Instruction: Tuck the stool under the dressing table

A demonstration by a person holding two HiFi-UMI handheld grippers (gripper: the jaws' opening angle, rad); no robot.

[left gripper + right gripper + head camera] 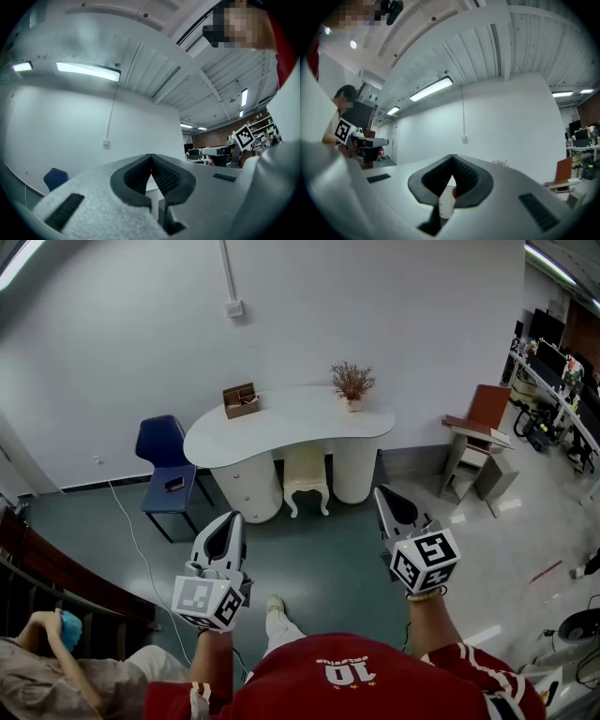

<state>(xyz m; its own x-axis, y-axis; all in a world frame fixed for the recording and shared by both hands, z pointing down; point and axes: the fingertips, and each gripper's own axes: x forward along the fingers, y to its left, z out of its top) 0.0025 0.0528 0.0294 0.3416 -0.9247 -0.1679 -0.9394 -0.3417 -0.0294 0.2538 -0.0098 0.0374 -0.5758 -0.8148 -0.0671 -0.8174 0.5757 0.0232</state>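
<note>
A cream stool [307, 479] with carved legs stands in the knee gap of the white curved dressing table [281, 430], between its two ribbed pedestals. My left gripper [230, 518] hangs over the floor in front of the table, left of the stool, shut and empty. My right gripper [382, 493] is held to the stool's right at about the same distance, shut with nothing in it. In the left gripper view the left gripper [151, 157] shows jaws meeting at the tips; in the right gripper view the right gripper [452, 158] does the same.
A blue chair [166, 472] stands left of the table. A wooden box [241, 399] and a dried-flower pot [352, 385] sit on the tabletop. A red-seated chair [476, 442] is at the right. A seated person [56, 662] is at the lower left beside a dark railing.
</note>
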